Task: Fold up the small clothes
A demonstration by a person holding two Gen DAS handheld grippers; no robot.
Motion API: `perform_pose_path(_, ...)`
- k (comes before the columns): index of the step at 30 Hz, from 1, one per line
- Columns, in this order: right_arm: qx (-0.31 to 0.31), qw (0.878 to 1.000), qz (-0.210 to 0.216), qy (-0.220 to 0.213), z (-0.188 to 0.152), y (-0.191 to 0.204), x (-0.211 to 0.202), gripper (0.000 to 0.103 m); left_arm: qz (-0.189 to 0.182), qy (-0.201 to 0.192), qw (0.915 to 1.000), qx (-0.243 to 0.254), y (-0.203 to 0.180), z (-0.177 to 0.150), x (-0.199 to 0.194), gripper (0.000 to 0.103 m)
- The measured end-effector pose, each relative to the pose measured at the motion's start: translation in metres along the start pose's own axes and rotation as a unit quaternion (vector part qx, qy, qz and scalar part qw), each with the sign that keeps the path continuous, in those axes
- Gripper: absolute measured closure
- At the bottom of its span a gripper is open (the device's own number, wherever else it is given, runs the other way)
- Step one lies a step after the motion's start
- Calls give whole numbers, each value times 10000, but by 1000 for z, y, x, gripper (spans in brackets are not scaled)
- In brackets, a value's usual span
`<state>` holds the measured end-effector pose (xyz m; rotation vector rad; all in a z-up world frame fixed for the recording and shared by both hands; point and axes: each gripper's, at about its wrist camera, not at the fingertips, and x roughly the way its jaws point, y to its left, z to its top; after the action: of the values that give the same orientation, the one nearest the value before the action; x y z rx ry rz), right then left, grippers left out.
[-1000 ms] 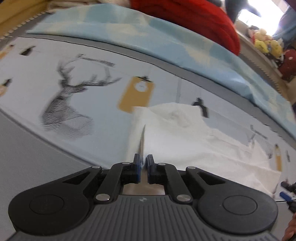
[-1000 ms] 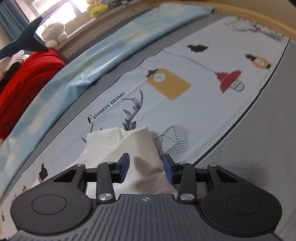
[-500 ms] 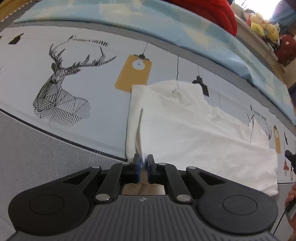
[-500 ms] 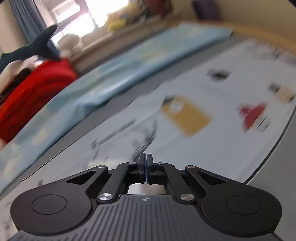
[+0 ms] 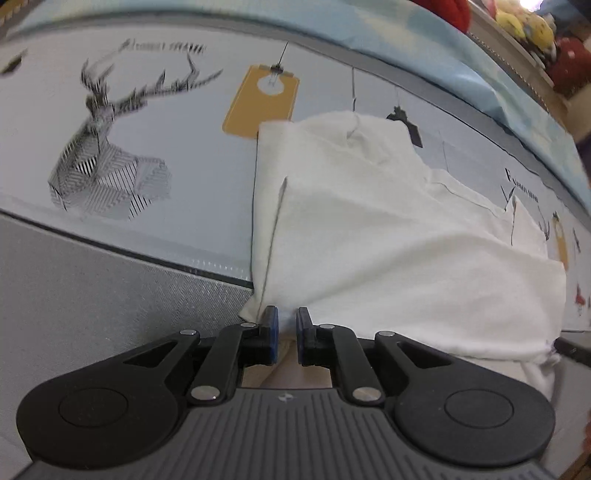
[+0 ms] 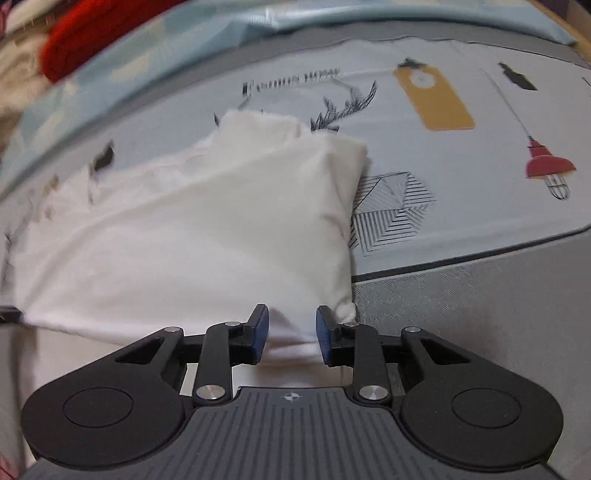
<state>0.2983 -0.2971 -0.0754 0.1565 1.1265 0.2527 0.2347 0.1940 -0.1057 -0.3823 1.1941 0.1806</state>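
A white garment lies folded flat on a pale printed sheet. Its near left edge runs in between the narrow jaws of my left gripper, which is shut on the cloth low over the sheet. In the right wrist view the same garment fills the left half, and its near right corner hangs between the blue pads of my right gripper. Those jaws are opening, with a gap on each side of the cloth.
The sheet carries deer, lamp and tag prints and ends at a grey mattress border near me. Behind it lie a light blue blanket, a red knit and plush toys.
The left gripper has sunk toward the sheet with the garment's edge. The right gripper, shut half a second ago and off the cloth, now has its jaws apart around the garment's near right corner.
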Motion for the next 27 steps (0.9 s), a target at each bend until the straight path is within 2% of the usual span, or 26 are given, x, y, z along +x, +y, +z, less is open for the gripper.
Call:
perform_pose_path(2,-130,9998,-17,-115,-3,-1,-3,68,-144,-269,9995,-22,-1,-3,-8,87)
perform_pose_path(3,-76,9996,-254,-20,-6,-5,1,68,-78,-207,9998,-1,0,-6,-3,86)
perform_pose_path(4,81,9974,-694,162,-11,-12,6,68,73,-45,10000,46,1,-10,5,85)
perform_pose_path(5,273,9950,-923,276,-16,-18,6,60,192,146,9997,74,4,-17,12,75)
perform_pose_path(6,538,9937,-954,232,-22,-23,-1,52,231,329,9992,35,8,-23,16,76)
perform_pose_path(8,879,9921,-898,60,-28,-21,-27,56,284,227,9993,42,10,-33,-1,77)
perform_pose_path(12,478,9936,-726,-722,-36,2,-101,58,156,-618,9964,555,7,-47,-73,76)
perform_pose_path(14,404,9923,-478,-1067,-51,7,-142,58,132,-803,9945,660,10,-58,-104,76)
perform_pose_path(17,392,9897,-229,-1360,-83,7,-185,57,-100,-892,9926,818,18,-93,-143,76)
perform_pose_path(21,461,9876,-48,-1498,-141,0,-211,56,-462,-815,9917,875,32,-157,-164,76)
perform_pose_path(24,627,9885,-146,-1368,-188,-11,-199,56,-514,-665,9933,797,44,-204,-143,76)
perform_pose_path(26,752,9895,-298,-1195,-219,-22,-181,56,-414,-231,9973,552,57,-232,-121,77)
perform_pose_path(27,977,9906,-543,-790,-230,-27,-171,57,-273,44,9989,378,63,-241,-112,79)
